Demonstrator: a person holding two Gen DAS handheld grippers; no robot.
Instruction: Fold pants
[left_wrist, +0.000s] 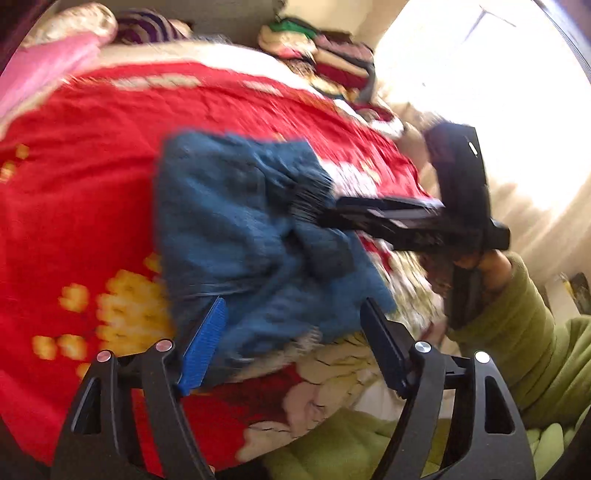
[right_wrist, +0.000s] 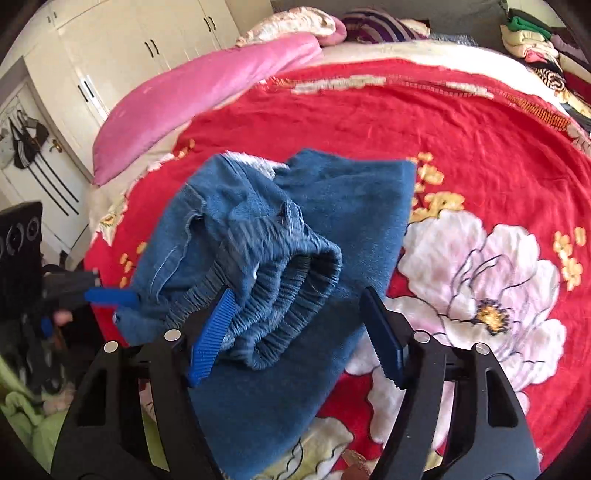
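Right up close in the right wrist view, the right tool (right_wrist: 299, 332) hangs with its jaws apart, and the elastic waistband (right_wrist: 291, 295) of the blue pants (right_wrist: 280, 236) lies bunched between them; the ribbed blue pad (right_wrist: 212, 334) looks to touch the gathered band, while the dark pad (right_wrist: 380, 336) stands clear of it, so nothing is clamped. The pants lie folded over on the red floral blanket (right_wrist: 461, 122) of the bed, the waistband end heaped on top of a flat blue panel. Just beside them to the right blooms a big white flower print (right_wrist: 476, 280).

Over in the left wrist view, the left tool (left_wrist: 295, 332) also stands apart, hovering at the near edge of the pants (left_wrist: 236, 229), gripping nothing. Across the cloth, the right tool (left_wrist: 328, 212) comes in from the right, its tips at the waistband, with the person's green sleeve (left_wrist: 517, 306) behind it.

Farther back, a pink pillow (right_wrist: 192, 99) lies along the bed's left edge, a stack of folded clothes (right_wrist: 535, 40) sits at the far right corner, and white wardrobe doors (right_wrist: 122, 48) fill the far left.
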